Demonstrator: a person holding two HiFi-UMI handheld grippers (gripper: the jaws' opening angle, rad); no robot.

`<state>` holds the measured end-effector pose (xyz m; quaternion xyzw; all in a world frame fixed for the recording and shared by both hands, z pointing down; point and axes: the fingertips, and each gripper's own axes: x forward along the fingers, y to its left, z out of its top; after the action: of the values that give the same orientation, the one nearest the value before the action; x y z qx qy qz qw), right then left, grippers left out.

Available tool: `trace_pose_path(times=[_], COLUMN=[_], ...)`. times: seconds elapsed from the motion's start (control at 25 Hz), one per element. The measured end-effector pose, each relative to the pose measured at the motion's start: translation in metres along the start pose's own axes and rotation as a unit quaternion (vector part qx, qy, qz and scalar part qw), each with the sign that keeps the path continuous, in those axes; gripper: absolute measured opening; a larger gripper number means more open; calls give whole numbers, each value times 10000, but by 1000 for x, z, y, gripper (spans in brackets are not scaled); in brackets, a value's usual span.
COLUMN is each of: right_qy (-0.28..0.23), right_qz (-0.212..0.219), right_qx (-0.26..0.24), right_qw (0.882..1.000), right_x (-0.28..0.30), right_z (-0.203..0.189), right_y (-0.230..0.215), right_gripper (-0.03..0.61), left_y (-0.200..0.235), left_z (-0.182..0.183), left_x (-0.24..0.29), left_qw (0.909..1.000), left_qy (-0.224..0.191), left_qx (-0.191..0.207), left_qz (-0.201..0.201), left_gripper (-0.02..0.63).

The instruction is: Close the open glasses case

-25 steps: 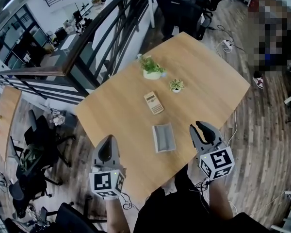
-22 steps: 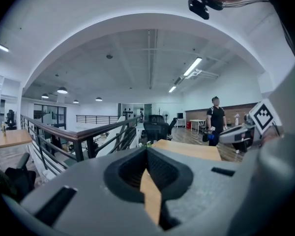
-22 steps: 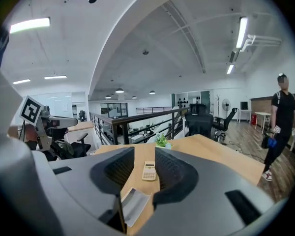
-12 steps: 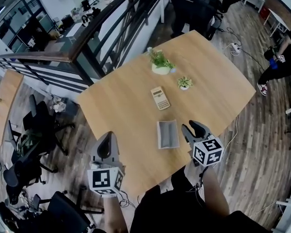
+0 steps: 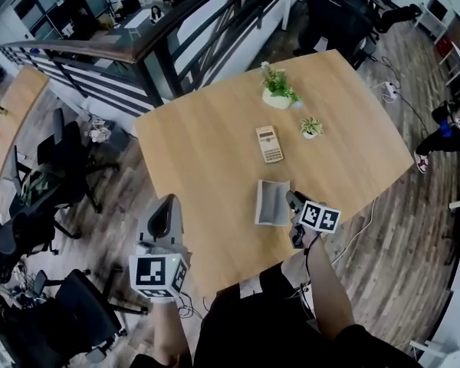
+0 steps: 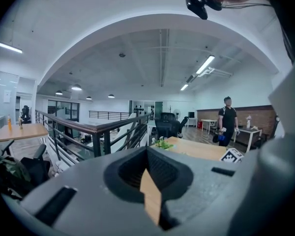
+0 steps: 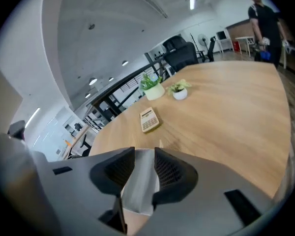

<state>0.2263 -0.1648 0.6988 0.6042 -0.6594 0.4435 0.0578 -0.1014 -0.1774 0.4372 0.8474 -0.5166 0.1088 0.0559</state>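
Observation:
The grey glasses case (image 5: 272,202) lies open on the wooden table (image 5: 207,152), near its front edge. My right gripper (image 5: 291,202) is low at the case's right edge, fingertips right by it. In the right gripper view the case (image 7: 139,183) fills the gap between the jaws of that gripper (image 7: 144,154). Those jaws have just been closing, and I see no pad pressing on the case. My left gripper (image 5: 162,209) hangs off the table's front left, over the floor. In the left gripper view its fingertips (image 6: 147,156) meet, with nothing held.
A beige calculator (image 5: 269,143) lies beyond the case. A larger potted plant (image 5: 278,92) and a small one (image 5: 311,127) stand further back. Office chairs (image 5: 54,167) and a dark railing (image 5: 184,29) are at the left. A person (image 7: 263,18) stands far off beyond the table.
My right gripper has dropped and rolled, coming from above the table's front edge down to the case's right side. The left gripper has shifted only a little.

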Motion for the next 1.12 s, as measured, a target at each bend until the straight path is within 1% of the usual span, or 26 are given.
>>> trace_pose_path(times=[0.04, 0.2, 0.32, 0.68, 0.76, 0.88, 0.96, 1.04, 1.12], right_qy=[96, 384, 444, 734, 747, 689, 682, 726, 765], right_qz=[-38, -101, -77, -237, -270, -359, -391, -450, -541], right_qx=[117, 247, 382, 282, 315, 465, 507, 427, 382], right_qw=[9999, 9989, 9983, 9966, 9963, 9959, 9956, 9954, 9949], right_x=[6, 19, 26, 41, 41, 38, 43, 45, 43], right_z=[-8, -26, -30, -49, -52, -52, -53, -55, -56], right_y=[-6, -16, -17, -22, -21, -31, -33, -33, -38], right_gripper=[138, 137, 120, 120, 120, 118, 101, 64, 44], left_y=[3, 17, 25, 39, 42, 37, 41, 44, 43], left_z=[-1, -1, -4, -2, 0, 0, 2, 4, 5], left_x=[-4, -17, -27, -49, -55, -59, -61, -64, -66], left_qw=[10000, 9996, 9991, 9978, 9976, 9975, 9973, 9969, 9968], left_qy=[10, 21, 38, -13, -27, -45, -61, -76, -85], left_qx=[-12, -84, -134, -141, -131, -160, -104, -78, -84], left_qz=[41, 259, 404, 646, 682, 683, 728, 778, 793], left_gripper=[-2, -2, -2, -2, -1, -2, -2, -2, -2])
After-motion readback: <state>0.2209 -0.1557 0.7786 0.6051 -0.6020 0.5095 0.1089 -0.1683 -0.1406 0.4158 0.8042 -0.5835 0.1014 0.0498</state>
